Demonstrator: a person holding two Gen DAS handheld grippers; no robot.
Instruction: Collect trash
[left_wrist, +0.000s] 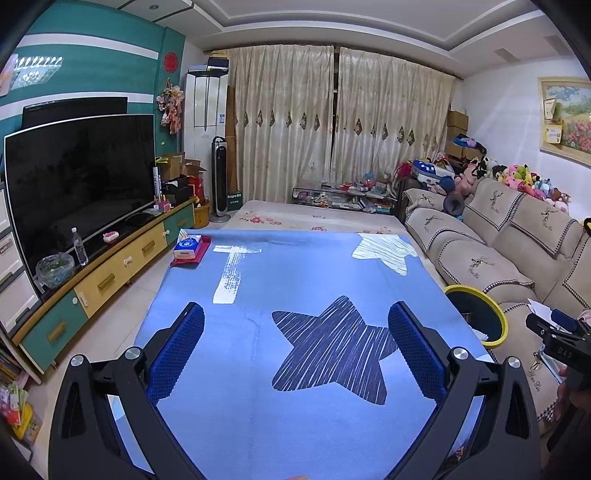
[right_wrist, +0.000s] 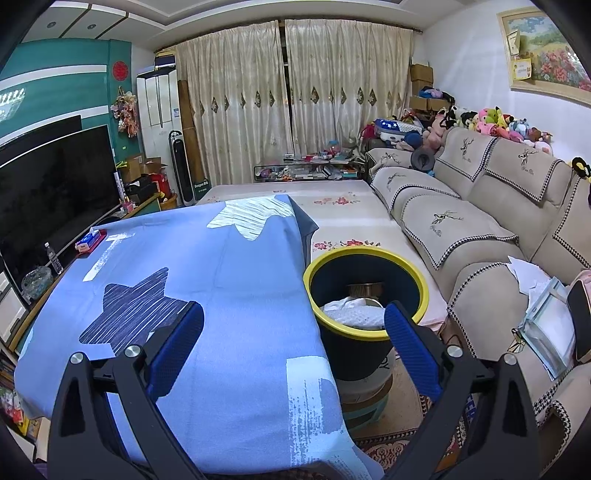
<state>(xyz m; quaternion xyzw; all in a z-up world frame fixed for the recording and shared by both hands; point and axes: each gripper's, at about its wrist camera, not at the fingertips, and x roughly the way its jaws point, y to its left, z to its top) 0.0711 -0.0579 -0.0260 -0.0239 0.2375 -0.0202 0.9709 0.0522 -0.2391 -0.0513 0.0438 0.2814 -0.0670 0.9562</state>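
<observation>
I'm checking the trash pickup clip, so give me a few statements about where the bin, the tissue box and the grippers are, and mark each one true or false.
1. The left gripper is open and holds nothing. True.
2. The trash bin stands on top of the blue tablecloth. False: it stands beside the table, between it and the sofa.
3. White crumpled paper lies inside the bin. True.
4. The tissue box is in the bin. False: it sits on a red tray at the table's far corner.
5. The right gripper is shut on a bottle. False: it is open and empty.
</observation>
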